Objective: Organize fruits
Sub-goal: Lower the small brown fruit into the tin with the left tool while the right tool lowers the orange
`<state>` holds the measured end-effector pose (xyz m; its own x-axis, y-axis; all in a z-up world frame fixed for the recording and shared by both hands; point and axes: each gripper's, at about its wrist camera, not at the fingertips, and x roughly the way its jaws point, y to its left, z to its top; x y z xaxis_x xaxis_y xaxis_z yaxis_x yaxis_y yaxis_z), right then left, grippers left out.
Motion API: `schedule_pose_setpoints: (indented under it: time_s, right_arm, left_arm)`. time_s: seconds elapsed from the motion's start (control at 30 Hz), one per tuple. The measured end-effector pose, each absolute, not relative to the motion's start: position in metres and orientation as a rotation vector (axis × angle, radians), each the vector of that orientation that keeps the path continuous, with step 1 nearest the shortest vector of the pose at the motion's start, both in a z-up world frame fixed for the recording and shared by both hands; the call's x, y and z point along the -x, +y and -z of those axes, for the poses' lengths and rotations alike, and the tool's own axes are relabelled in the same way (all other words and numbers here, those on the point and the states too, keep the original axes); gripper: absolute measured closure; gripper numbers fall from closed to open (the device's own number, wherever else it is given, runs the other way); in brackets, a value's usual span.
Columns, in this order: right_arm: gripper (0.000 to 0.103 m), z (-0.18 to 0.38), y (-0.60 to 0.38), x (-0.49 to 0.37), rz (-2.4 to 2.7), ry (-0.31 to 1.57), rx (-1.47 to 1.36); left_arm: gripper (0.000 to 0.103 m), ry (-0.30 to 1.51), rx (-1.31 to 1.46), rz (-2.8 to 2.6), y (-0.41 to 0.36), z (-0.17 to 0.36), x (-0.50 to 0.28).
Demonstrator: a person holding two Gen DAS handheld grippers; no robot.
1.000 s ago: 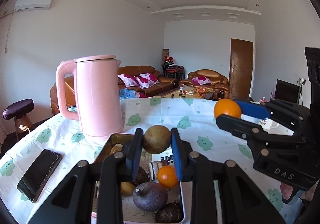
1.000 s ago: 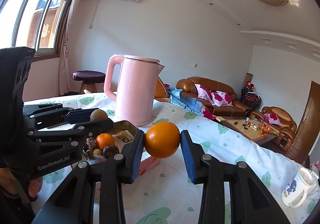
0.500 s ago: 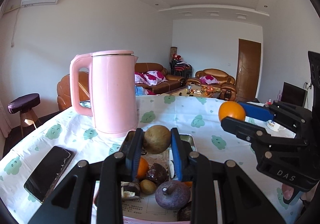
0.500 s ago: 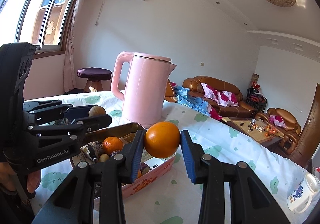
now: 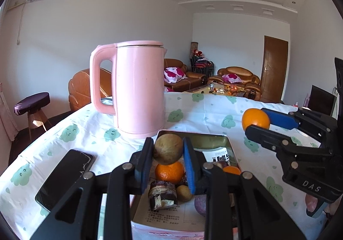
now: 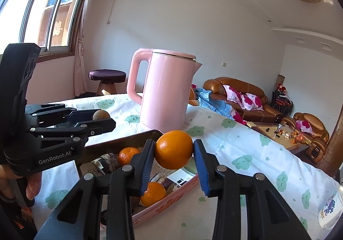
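Fruits are aloft over the tin [image 5: 227, 139]: left gripper [image 5: 168, 152] fingers clench a brown fruit [image 5: 168, 150], right gripper [image 6: 173, 153] fingers an orange [image 6: 174, 150], so lower each into a free gap before letting go, clear of the pink kettle [image 5: 139, 89] beyond.

Brown round fruit [image 5: 168, 149] clamped between blue pads, held above the tin tray [image 5: 216, 137]. Big orange [image 6: 174, 149] likewise pinched, hanging over the tray's edge. In the tray: two small tangerines [image 5: 169, 171], a purple fruit [image 5: 200, 204], a small brown one [image 5: 184, 192].
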<state>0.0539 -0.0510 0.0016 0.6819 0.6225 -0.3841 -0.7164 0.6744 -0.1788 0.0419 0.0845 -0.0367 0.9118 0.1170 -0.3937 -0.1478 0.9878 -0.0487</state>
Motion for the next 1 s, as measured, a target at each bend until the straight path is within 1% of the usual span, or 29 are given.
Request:
schedule_pose_setpoints:
  time_s: [1.0]
  right_arm:
    - [0.064, 0.020, -0.016, -0.060, -0.807, 0.401, 0.351]
  left_arm:
    - [0.074, 0.474, 0.056, -0.115, 0.093, 0.056, -0.042]
